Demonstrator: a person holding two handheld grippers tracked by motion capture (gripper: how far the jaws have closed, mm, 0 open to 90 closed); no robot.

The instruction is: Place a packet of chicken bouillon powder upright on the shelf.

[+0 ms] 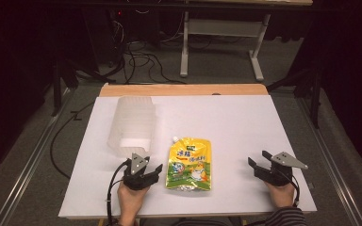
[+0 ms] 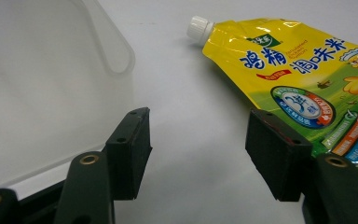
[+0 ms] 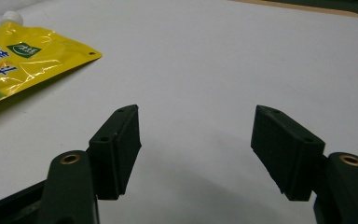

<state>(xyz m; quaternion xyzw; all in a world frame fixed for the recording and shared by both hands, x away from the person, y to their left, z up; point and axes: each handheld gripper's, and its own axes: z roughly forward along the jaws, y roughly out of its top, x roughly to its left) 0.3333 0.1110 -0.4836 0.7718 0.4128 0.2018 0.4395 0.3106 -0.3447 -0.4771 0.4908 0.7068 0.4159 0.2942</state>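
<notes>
I note the left gripper (image 1: 152,170) and right gripper (image 1: 258,162) both low near the front edge, jaws spread wide, each gripped by a hand

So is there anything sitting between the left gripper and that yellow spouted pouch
Nothing visible. The left gripper, jaws open, sits right beside the yellow spouted plastic pouch, with only bare white table surface between them. The translucent white plastic container lies on the gripper's other side, away from the pouch.
</notes>
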